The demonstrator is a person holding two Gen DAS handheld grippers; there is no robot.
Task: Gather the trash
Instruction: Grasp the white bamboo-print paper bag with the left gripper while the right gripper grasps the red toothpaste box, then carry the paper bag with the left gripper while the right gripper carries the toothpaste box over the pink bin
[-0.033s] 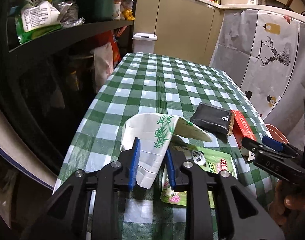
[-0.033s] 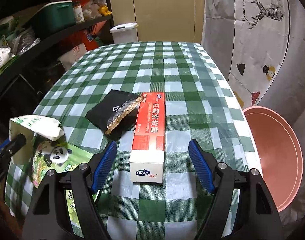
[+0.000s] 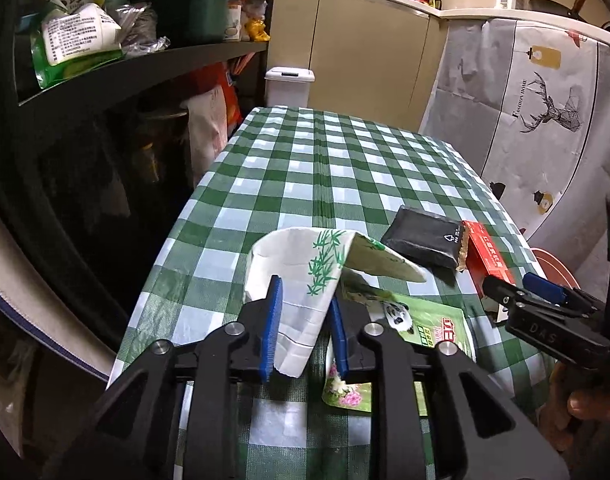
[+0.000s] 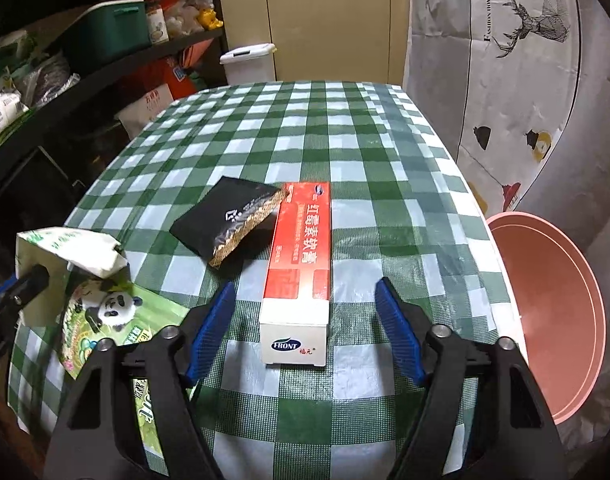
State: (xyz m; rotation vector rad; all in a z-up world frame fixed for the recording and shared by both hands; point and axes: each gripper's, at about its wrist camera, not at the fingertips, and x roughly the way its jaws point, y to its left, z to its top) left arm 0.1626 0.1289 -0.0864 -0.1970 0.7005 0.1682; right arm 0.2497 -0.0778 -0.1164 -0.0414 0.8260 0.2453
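A white paper wrapper with green bamboo print (image 3: pixel 301 252) is between the blue pads of my left gripper (image 3: pixel 305 292). Its jaws are closing and the pads press on the wrapper, which hangs just above the checked tablecloth (image 3: pixel 345 168). In the right wrist view a red and white toothpaste box (image 4: pixel 301 248) lies lengthwise between the fingers of my right gripper (image 4: pixel 303 286). Those jaws are closing too, but a gap remains on both sides of the box. A black pouch (image 4: pixel 229 216) lies beside the box. A green panda packet (image 4: pixel 113 312) lies under the wrapper.
A pink basin (image 4: pixel 553 300) sits below the table's right edge. A white lidded bin (image 3: pixel 289 84) stands beyond the far end. Dark shelves (image 3: pixel 145 64) crowded with bags and a green box line the left side. A deer-print cloth (image 4: pixel 517 28) hangs at right.
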